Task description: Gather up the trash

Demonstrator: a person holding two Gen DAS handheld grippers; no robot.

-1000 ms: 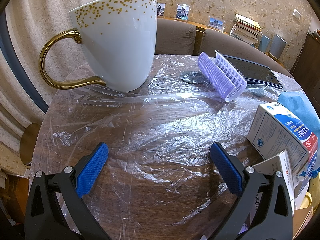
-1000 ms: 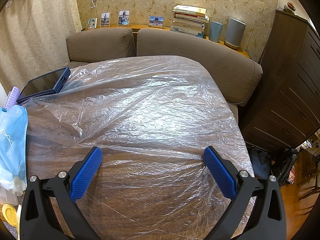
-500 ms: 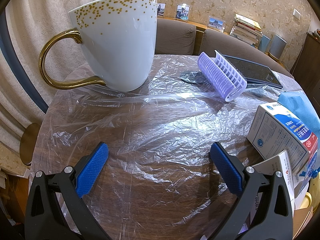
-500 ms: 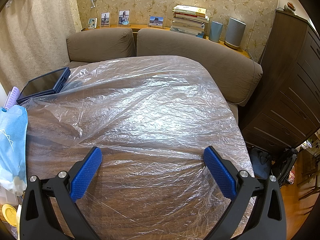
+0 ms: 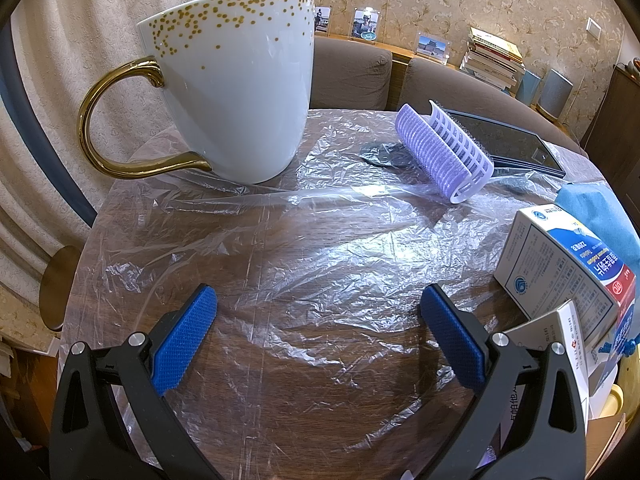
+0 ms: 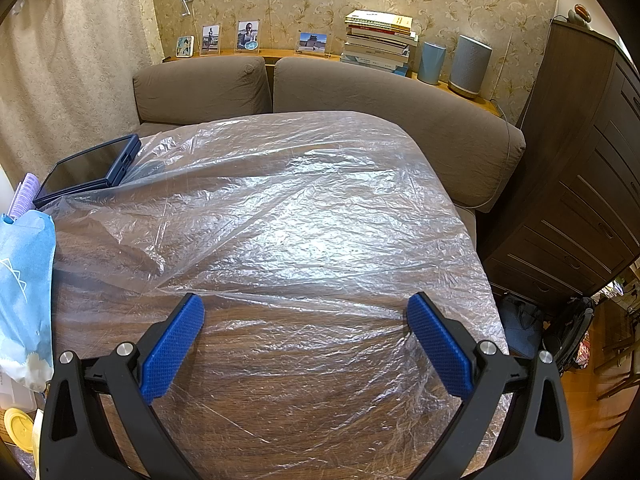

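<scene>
Two grippers waited over the round wooden table [image 6: 280, 420], and both had their blue jaws spread wide with nothing between them. The left gripper [image 5: 318, 332] hung low over the crinkly clear plastic sheet [image 5: 340, 240] that covered the tabletop. The right gripper [image 6: 306, 336] hung over the same sheet, on the side of the table far from the mug.

Nothing looked picked up yet, so I think the job was only at its start. No trash bin showed anywhere.

I used the big white mug [image 5: 236, 80] with gold dots as my marker. It stood upright at the table's edge, its gold handle pointing away from the other things. Just past the mug lay a small dark crumpled wrapper [image 5: 380, 154], which looked like trash to me. It lay flat and had no clear long side. Touching it, farther from the mug, was a purple hair roller [image 5: 440, 156]. It lay on its side, its long way running from the sofa end down toward the grippers. Behind the roller sat a dark tablet [image 5: 508, 144]. Well across from the mug, a white and blue medicine box [image 5: 560, 272] leaned tilted, and next to it was a blue paper packet [image 6: 24, 272]. I could not tell if the box was empty.
</scene>
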